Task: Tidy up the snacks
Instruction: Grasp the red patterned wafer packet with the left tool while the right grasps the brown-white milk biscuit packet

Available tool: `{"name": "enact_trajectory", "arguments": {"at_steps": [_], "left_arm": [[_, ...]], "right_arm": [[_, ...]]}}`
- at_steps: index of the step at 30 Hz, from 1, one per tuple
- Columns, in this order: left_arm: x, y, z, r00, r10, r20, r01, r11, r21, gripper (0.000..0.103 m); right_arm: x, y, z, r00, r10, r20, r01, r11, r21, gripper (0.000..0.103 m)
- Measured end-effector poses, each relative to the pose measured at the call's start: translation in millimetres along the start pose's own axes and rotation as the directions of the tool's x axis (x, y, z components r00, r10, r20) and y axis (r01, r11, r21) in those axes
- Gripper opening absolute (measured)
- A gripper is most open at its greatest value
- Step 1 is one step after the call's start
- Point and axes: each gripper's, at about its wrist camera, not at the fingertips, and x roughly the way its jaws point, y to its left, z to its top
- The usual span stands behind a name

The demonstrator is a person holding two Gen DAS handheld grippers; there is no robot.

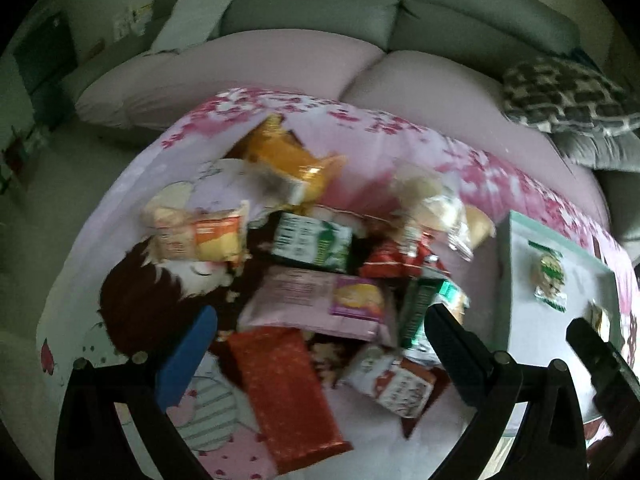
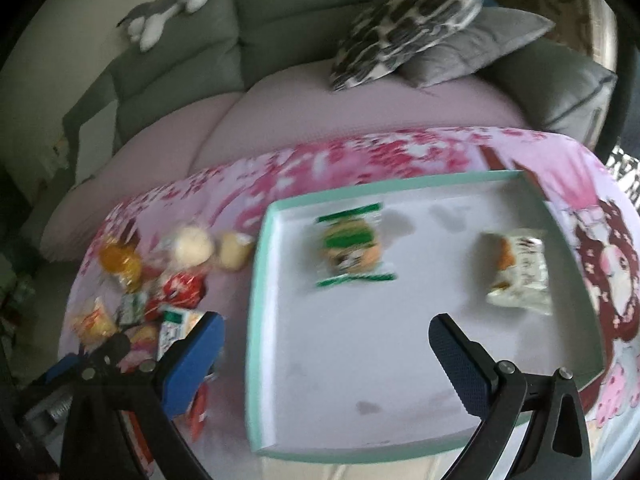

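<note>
Lying in a loose heap on a pink floral cloth (image 1: 400,128), the snack pile (image 1: 320,272) sits left of a mint-rimmed tray (image 2: 256,280) with a white floor. The heap holds a long red packet (image 1: 288,392) nearest the camera, a pale pink packet (image 1: 320,300) with a purple panel above it, a green-and-white packet (image 1: 312,248), an orange packet (image 1: 288,160) at the far side, a yellow-and-orange cake packet (image 1: 200,236) to the left, and red wrapped pieces (image 1: 400,260). Print on the wrappers is too blurred to read.

Inside the tray lie two items, well apart: a round biscuit in a clear green-striped wrapper (image 2: 354,246) and a pale crinkled packet (image 2: 518,272) with an orange patch.

The left gripper (image 1: 320,344) hangs over the near part of the heap, jaws spread wide, holding nothing. The right gripper (image 2: 328,344) hangs over the tray's near left portion, jaws likewise spread and empty; its blue finger (image 2: 192,364) lies outside the tray's left rim, its dark finger (image 2: 460,364) over the white floor.

A grey sofa (image 2: 180,60) with a patterned cushion (image 2: 408,20) stands behind the cloth.
</note>
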Motion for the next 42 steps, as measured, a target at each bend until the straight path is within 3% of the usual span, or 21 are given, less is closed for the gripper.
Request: {"name": "enact_trajectory", "arguments": {"at_steps": [8, 15, 28, 34, 42], "left_arm": [[-2.7, 32.3, 0.9, 0.997, 0.081, -0.005, -0.081, 0.997, 0.004, 0.103], [-1.8, 47.7, -6.3, 0.991, 0.130, -0.020, -0.129, 0.990, 0.058, 0.103], [14.4, 100.5, -17.2, 0.990, 0.104, -0.094, -0.111, 0.992, -0.067, 0.103], [26.2, 105.3, -20.8, 0.981, 0.139, -0.139, -0.145, 0.989, -0.035, 0.103], [39.7, 95.2, -22.9, 0.982, 0.080, -0.171, -0.082, 0.997, -0.008, 0.103]], "right_arm": [[1.0, 49.7, -14.1, 0.994, 0.101, -0.035, -0.103, 0.991, -0.084, 0.103], [5.7, 84.8, -29.6, 0.990, 0.122, -0.072, -0.132, 0.976, -0.171, 0.103], [27.1, 123.4, -62.0, 0.979, 0.110, -0.169, -0.157, 0.942, -0.297, 0.103], [39.4, 143.9, -81.3, 0.966, 0.122, -0.227, -0.199, 0.914, -0.353, 0.103], [46.7, 127.8, -70.8, 0.977, 0.104, -0.188, -0.154, 0.949, -0.276, 0.102]]}}
